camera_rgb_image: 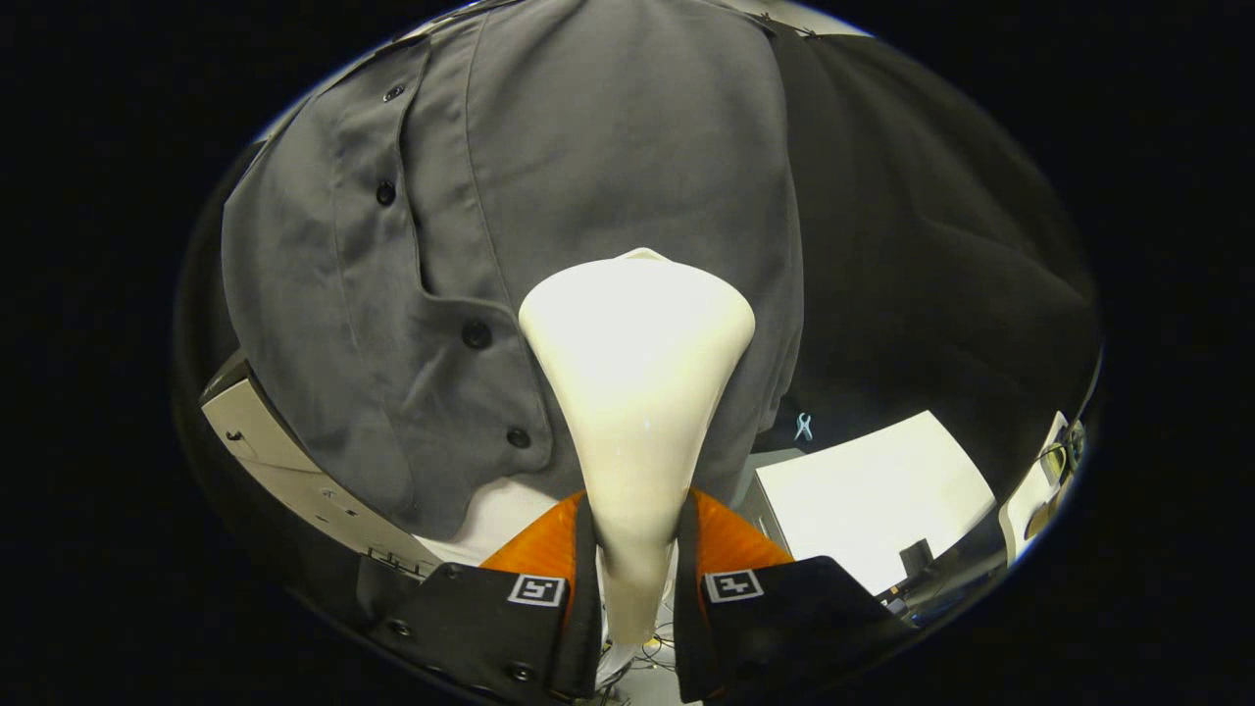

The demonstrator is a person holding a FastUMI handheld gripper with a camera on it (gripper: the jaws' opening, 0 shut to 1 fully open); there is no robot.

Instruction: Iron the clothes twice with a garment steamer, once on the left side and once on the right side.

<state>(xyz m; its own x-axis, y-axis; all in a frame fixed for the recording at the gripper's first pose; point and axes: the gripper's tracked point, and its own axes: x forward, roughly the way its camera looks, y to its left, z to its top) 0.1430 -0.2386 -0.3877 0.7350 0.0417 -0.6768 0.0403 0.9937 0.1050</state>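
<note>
A: What's the claw (635,549) doing?

B: Both fingers (549,549) are clamped on the narrow neck of the white steamer (635,392).

A: And the steamer's head?

B: It flares out ahead of the fingers and sits against the grey shirt (608,167), just beside the button strip (431,265) with its dark buttons.

A: Anything else around?

B: A white surface (873,500) lies below the shirt's hem, off to one side. I see no containers.
</note>
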